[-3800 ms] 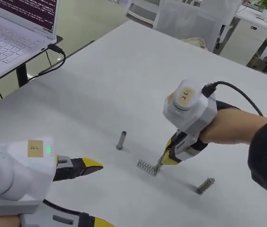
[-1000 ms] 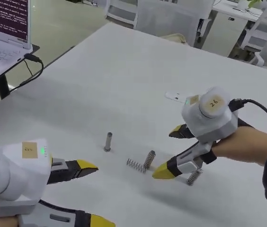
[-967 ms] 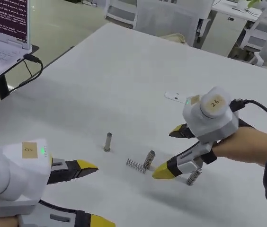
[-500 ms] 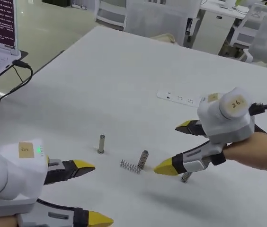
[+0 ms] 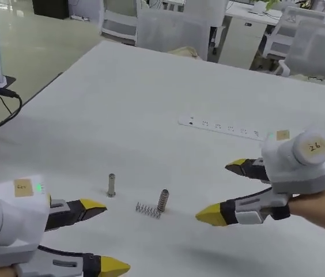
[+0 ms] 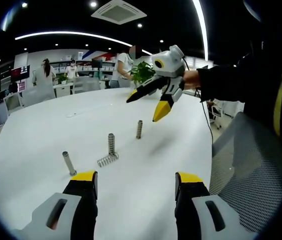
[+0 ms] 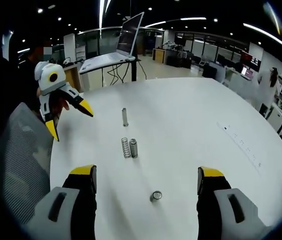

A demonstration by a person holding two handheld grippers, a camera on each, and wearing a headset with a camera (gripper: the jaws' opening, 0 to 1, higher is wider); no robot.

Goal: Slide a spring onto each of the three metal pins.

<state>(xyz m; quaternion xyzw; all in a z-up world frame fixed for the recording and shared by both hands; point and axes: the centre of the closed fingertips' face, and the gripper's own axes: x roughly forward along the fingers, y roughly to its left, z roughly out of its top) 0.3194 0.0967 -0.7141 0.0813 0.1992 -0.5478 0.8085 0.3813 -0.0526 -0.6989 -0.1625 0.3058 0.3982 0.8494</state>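
Item 1. Left gripper (image 5: 104, 236): lower left of the head view, yellow-tipped jaws apart with nothing between them; its own view shows the two tips (image 6: 136, 182) wide at the bottom edge, above bare table.

Item 2. Right gripper (image 5: 223, 190): right of the head view, held off the white table (image 5: 151, 92), jaws spread and empty. In the left gripper view it hangs in the upper centre (image 6: 146, 106).

Item 3. Bare pin (image 5: 111, 185): upright, lower centre-left of the head view, carrying no spring; leftmost of the row in the left gripper view (image 6: 69, 163).

Item 4. Sprung pin (image 5: 162, 200): upright, to the right of the bare pin, coils around its shaft.

Item 5. Loose spring (image 5: 147, 210): lying flat on the table, one end at the foot of the sprung pin; whether it touches cannot be told. In the right gripper view the spring (image 7: 125, 147) and the sprung pin (image 7: 133, 148) sit side by side at centre.

Item 6. Second sprung pin (image 6: 139, 129): upright, beyond the first in the left gripper view; in the right gripper view it sits low, between that gripper's jaws (image 7: 155, 195), clear of both.

Item 7. Power strip (image 5: 220, 127): white, lying flat, right of centre in the head view.

Item 8. Laptop (image 7: 126, 37): open, on a side stand, top centre of the right gripper view
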